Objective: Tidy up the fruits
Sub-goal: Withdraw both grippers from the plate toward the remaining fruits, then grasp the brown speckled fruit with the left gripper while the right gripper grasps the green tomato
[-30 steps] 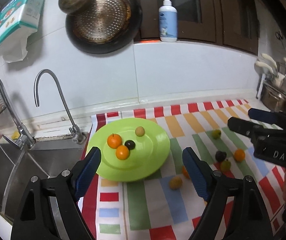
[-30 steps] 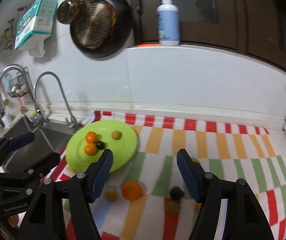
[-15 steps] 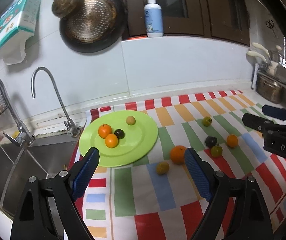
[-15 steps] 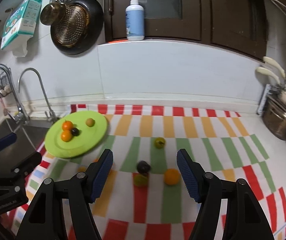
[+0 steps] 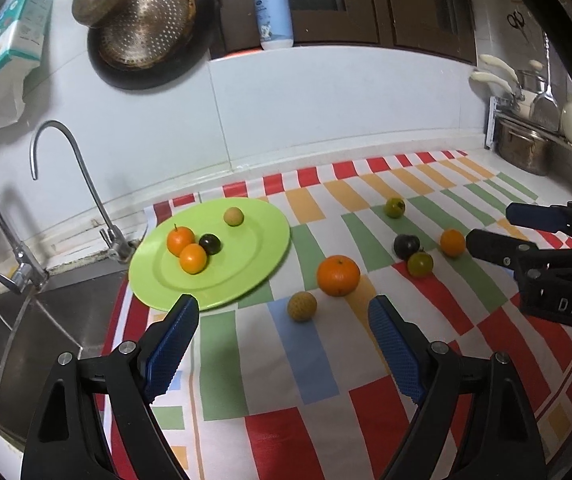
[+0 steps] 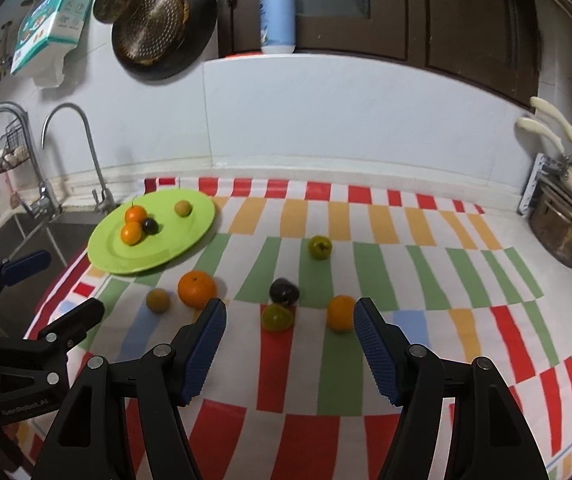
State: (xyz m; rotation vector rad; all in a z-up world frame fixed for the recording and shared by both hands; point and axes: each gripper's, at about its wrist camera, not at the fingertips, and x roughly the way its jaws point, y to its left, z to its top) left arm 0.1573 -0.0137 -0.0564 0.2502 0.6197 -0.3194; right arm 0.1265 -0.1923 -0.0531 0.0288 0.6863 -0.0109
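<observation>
Both grippers spread, nothing held: left gripper [image 5: 282, 316], right gripper [image 6: 290, 316]. Four fruits on green plate [image 5: 254, 264]; six loose on striped cloth [image 6: 366, 364], big orange [image 5: 338, 275] nearest plate.

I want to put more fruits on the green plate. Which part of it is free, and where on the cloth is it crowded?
The green plate is bare on its near and right parts; four fruits sit toward its far left. The striped cloth is crowded around the large orange and the dark plum, and bare on its right side.
</observation>
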